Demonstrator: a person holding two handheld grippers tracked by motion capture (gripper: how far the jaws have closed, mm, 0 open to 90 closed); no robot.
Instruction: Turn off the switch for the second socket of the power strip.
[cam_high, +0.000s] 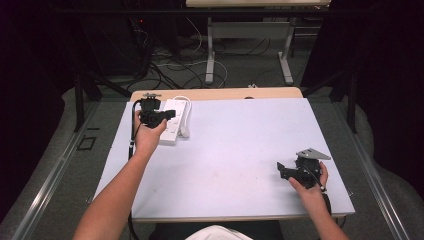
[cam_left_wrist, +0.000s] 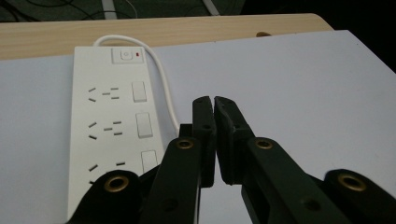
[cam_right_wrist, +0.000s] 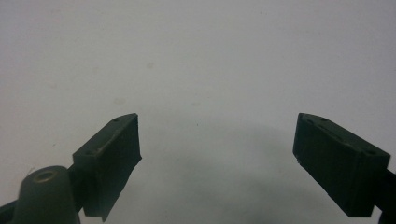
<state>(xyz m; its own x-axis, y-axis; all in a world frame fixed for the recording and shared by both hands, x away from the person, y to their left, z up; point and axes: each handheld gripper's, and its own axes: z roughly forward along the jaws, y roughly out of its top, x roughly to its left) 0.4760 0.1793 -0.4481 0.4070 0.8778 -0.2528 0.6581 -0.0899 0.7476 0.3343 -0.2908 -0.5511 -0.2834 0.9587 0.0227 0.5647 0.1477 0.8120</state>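
Closest to me, my right hand-held gripper (cam_right_wrist: 217, 154) hangs wide open over bare table (cam_high: 240, 165), holding nothing. Far left, my left hand-held gripper (cam_left_wrist: 214, 105) is pinched together, empty, just beside the white power strip (cam_left_wrist: 109, 126).

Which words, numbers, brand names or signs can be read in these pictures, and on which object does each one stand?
None: no word, number or brand can be read.
Power strip: no printed text is legible; near its main switch there is only a small red mark, no letters.
Left gripper and right gripper: black jaws without labels.
Table: plain surface, no writing.
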